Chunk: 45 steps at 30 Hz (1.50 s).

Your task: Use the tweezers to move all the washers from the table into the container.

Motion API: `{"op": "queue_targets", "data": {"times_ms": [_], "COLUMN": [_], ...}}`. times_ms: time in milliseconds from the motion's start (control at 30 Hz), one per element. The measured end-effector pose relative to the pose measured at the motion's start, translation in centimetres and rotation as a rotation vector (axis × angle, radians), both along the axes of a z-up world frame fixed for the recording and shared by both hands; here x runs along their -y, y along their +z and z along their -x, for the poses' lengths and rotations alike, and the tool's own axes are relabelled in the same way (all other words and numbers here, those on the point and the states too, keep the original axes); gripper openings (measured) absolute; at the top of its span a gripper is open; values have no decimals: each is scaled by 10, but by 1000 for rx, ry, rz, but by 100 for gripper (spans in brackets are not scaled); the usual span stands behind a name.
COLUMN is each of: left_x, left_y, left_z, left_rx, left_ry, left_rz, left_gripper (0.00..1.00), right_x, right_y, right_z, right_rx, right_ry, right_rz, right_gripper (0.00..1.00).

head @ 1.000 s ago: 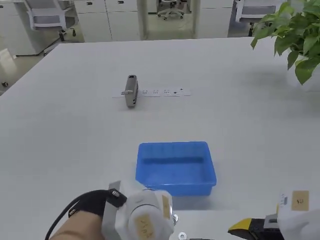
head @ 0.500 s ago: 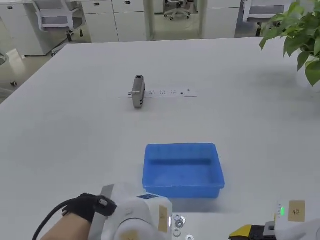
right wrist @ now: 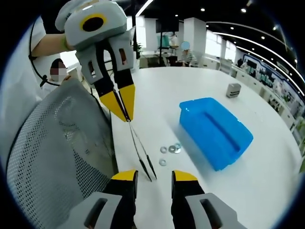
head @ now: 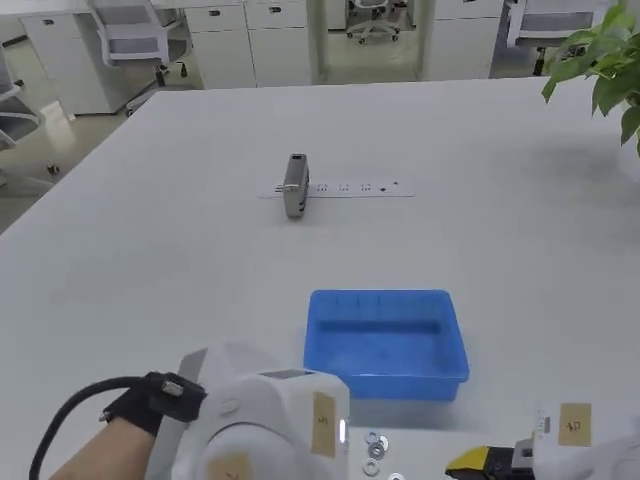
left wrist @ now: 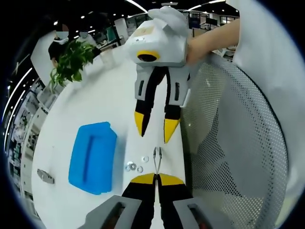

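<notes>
The left gripper (left wrist: 155,179) has its fingers (left wrist: 143,179) clamped on the tweezers (right wrist: 140,152). Their long axis follows the desk (right wrist: 190,90) edge, tips toward the right gripper (right wrist: 155,175), whose fingers (right wrist: 125,175) stand apart. The washers (right wrist: 170,150) lie beside the tips, near the blue container (right wrist: 217,131).

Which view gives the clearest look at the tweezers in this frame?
The right gripper view: the tweezers show full length, from the left gripper clamping them to their tips near the washers. The left gripper view shows them foreshortened. In the head view, the gripper body hides them.
</notes>
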State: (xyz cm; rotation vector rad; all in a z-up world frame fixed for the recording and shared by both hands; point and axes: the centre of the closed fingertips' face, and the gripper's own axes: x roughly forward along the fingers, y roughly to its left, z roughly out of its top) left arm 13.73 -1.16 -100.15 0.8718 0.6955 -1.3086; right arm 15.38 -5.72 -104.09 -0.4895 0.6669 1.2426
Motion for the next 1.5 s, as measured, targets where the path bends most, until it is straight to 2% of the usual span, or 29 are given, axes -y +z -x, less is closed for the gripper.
{"op": "queue_targets", "data": {"times_ms": [267,400,600,1033,1267,1500], "left_x": [18,24,29,35,35,32], "left_y": [12,15,17,24,28,38], "left_z": [2,3,3,6,7,6], "left_rx": [5,6,-1,-5,0,5], "left_ry": [-39,-57,-77,-103,-109,-113], "left_rz": [16,18,25,31,29,22], "left_gripper": [0,0,0,0,0,0], "right_x": [-21,-27,-33,-30,-33,-41], "right_y": [-3,-8,-15,-30,-27,-17], "right_z": [0,4,9,12,12,12], "right_rx": [18,61,50,36,54,46], "right_ry": [88,170,212,258,274,264], "right_rz": [-19,19,30,67,52,-4], "right_gripper": [25,23,18,6,5,4]}}
